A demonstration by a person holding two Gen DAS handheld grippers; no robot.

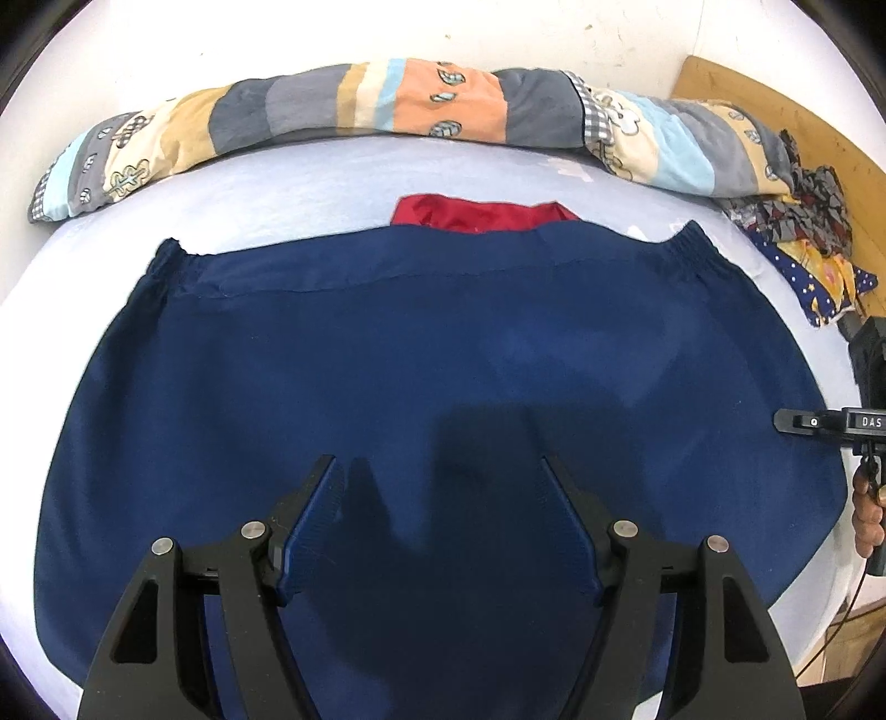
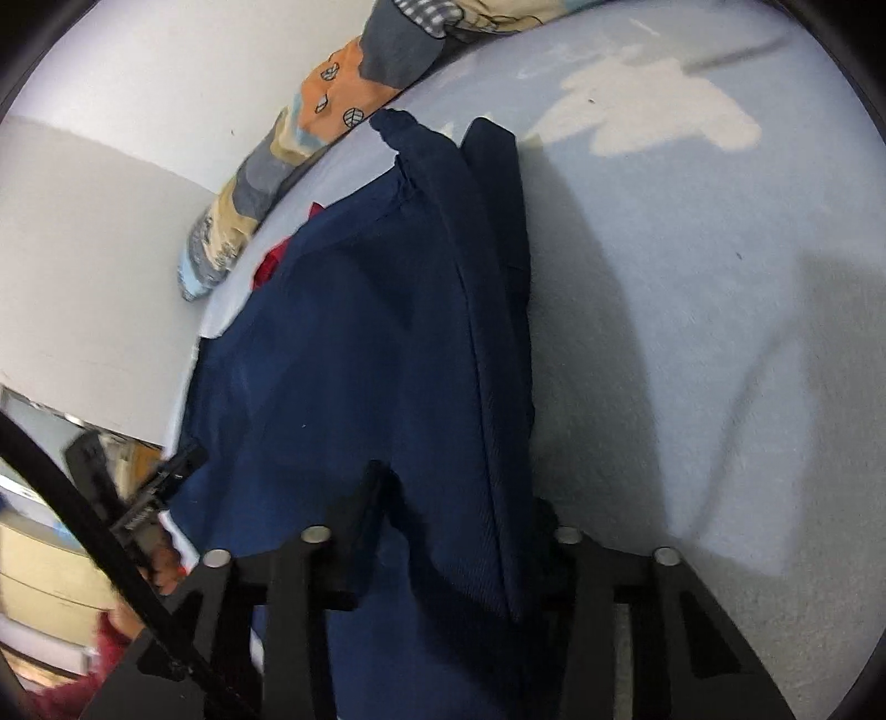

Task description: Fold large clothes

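Right now the navy garment (image 1: 432, 354) lies spread flat across the pale blue bed sheet (image 1: 288, 188), its elastic waistband along the far edge. A red cloth (image 1: 476, 215) peeks out from under that far edge, partly covered by the navy fabric. Beyond it, a long patchwork quilt roll (image 1: 354, 111) in grey, orange, cream and light blue runs along the white wall (image 1: 277, 33). At the far right corner sits a heap of patterned clothes (image 1: 803, 221), resting against a wooden headboard (image 1: 775, 105).

The left gripper (image 1: 440, 471) hovers over the near part of the garment with its fingers (image 1: 318, 498) spread wide and nothing between them; their shadow falls on the cloth.

The right gripper (image 2: 459, 498) is clenched on a raised fold of the navy garment (image 2: 354, 343): a ridge of fabric runs up from between its fingers (image 2: 365, 498), lifted off the sheet along the garment's right edge. In the left wrist view this gripper shows at the right edge with a hand (image 1: 866, 515) on its handle. A black cable (image 2: 83, 498) crosses the lower left of the right wrist view, in front of a hand and a red sleeve (image 2: 83, 681).
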